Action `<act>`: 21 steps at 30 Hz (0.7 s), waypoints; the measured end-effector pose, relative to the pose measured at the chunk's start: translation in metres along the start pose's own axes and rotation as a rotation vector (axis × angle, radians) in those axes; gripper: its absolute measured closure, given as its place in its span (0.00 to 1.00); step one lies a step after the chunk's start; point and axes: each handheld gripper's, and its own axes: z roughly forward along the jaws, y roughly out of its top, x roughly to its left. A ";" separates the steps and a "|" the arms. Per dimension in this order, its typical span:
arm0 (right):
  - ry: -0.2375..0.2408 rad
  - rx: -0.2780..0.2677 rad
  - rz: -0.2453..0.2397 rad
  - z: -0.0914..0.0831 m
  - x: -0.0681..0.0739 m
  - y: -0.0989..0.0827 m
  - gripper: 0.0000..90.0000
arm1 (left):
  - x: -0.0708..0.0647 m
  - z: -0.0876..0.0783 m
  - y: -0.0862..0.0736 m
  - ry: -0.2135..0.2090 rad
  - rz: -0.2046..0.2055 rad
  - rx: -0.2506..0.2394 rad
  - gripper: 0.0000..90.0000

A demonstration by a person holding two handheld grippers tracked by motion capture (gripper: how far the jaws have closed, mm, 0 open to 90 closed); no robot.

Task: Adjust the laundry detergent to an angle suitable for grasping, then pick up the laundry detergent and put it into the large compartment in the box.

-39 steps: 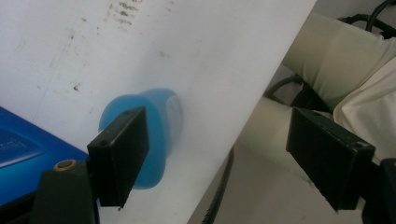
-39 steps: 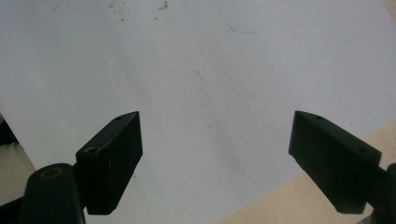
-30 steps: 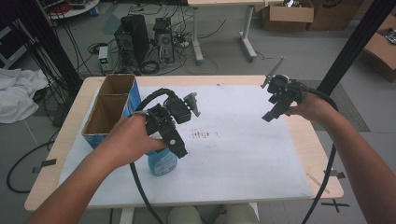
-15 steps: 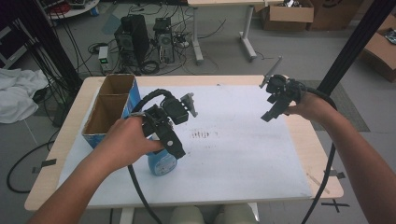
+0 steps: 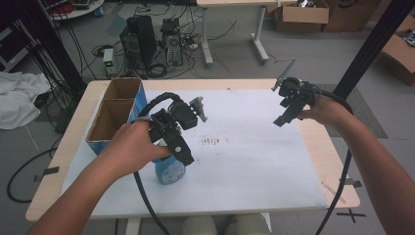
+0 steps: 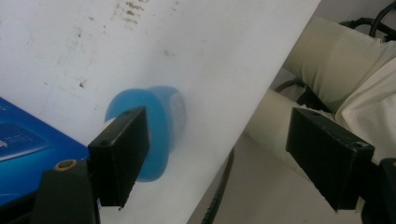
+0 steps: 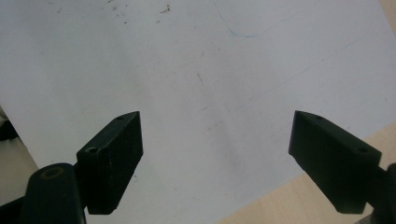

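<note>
Both tongs wide: left tongs (image 6: 217,154) over blue bottle (image 6: 156,128) (label unreadable), right tongs (image 7: 215,163) empty.

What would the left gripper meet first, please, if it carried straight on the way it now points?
Probably the blue bottle, lying on the white sheet just past the left gripper; its open jaws frame it off-centre, so it might reach bare sheet instead.

Wooden table (image 5: 313,147), white sheet (image 5: 254,161), blue bottle (image 5: 169,171)

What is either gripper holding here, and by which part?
Nothing. The left gripper is open above the blue bottle, and the right gripper is open over the white sheet.
</note>
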 end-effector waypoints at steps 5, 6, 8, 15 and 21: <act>-0.002 -0.004 -0.003 -0.001 0.000 -0.001 0.20 | -0.001 0.000 0.000 0.002 -0.005 -0.002 0.25; 0.000 -0.003 -0.006 -0.001 0.000 -0.001 0.20 | -0.001 0.000 0.001 0.003 -0.006 -0.001 0.25; -0.002 -0.003 -0.002 -0.002 0.000 -0.002 0.20 | -0.001 0.000 0.001 0.003 -0.009 -0.001 0.25; -0.003 -0.007 0.001 -0.003 -0.001 -0.003 0.20 | -0.002 0.001 0.002 0.004 -0.004 0.002 0.25; -0.005 -0.010 -0.004 -0.003 0.000 -0.003 0.20 | -0.002 -0.003 0.001 0.011 -0.010 -0.009 0.25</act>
